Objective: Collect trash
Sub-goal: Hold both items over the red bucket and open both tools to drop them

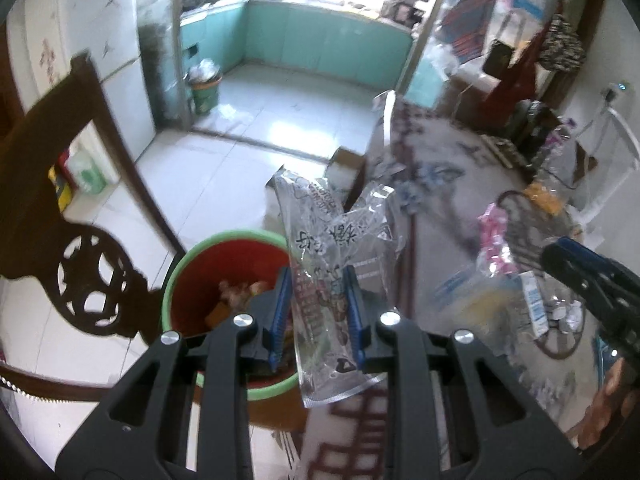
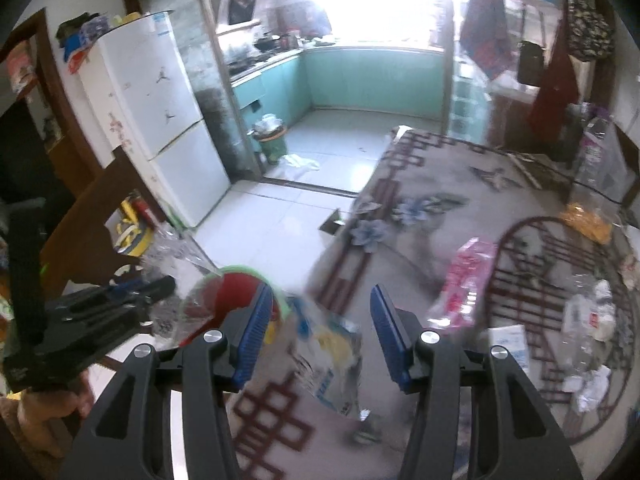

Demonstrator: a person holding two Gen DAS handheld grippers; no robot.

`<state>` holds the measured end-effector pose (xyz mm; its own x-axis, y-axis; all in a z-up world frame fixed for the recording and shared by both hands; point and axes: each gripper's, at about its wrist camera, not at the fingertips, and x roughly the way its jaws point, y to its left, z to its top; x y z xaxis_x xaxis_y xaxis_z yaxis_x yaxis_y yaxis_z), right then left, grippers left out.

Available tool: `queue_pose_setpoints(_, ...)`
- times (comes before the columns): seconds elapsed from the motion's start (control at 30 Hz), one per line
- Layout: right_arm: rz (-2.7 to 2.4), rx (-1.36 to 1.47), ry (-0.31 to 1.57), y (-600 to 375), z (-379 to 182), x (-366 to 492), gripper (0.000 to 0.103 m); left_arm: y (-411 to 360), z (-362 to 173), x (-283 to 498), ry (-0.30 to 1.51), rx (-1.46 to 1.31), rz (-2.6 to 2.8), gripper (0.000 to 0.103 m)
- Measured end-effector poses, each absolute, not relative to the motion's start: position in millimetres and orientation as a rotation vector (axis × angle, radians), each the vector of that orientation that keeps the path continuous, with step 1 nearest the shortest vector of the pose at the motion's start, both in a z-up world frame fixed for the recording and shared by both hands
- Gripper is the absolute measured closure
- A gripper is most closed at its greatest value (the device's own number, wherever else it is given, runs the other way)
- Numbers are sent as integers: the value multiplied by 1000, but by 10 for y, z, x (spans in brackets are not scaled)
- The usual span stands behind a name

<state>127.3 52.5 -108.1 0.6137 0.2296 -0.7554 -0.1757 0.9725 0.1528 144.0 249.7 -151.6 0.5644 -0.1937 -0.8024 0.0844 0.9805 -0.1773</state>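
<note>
My left gripper (image 1: 316, 304) is shut on a clear printed plastic wrapper (image 1: 340, 232), which hangs beside and partly over the rim of a red bin with a green rim (image 1: 208, 276). Some scraps lie in the bin. In the right wrist view the left gripper (image 2: 120, 300) shows at the left with the wrapper (image 2: 176, 256) above the bin (image 2: 236, 288). My right gripper (image 2: 320, 320) is open above the patterned table (image 2: 420, 220). A clear wrapper with yellow and blue print (image 2: 332, 356) lies on the cloth between its fingers, untouched by the pads.
A pink wrapper (image 2: 464, 280), an orange bag (image 2: 588, 220), a white carton (image 2: 512, 344) and crumpled paper (image 2: 592, 388) lie on the table to the right. A dark carved chair back (image 1: 80, 240) stands left of the bin. A white fridge (image 2: 160, 120) and a green kitchen bin (image 2: 272, 140) are farther off.
</note>
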Motion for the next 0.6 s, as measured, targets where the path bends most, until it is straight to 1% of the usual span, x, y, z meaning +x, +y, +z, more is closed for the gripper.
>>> queue_pose_setpoints(0.27,302,38,899,862,-1178,1534,55,2815,-1596,1621,970,-118,-93,78)
queue_pose_setpoints(0.3,307,21,910,890,-1199,1561,53,2847,-1605,1647,971,-119,-87,78)
queue_pose_setpoints(0.33,312,-12,947,928,-1273,1598,34,2885,-1611,1671,970,-123,-80,78)
queue_pose_setpoints(0.4,312,-61,1029,935,-1520,1641,10,2955,-1628,1717,971,-134,-72,78)
queue_pose_setpoints(0.57,231,-123,1210,896,-2311,1688,11,2999,-1651,1793,973,-152,-71,78)
queue_pose_setpoints(0.6,218,-132,1237,902,-2442,1707,12,2998,-1655,1804,974,-155,-72,78)
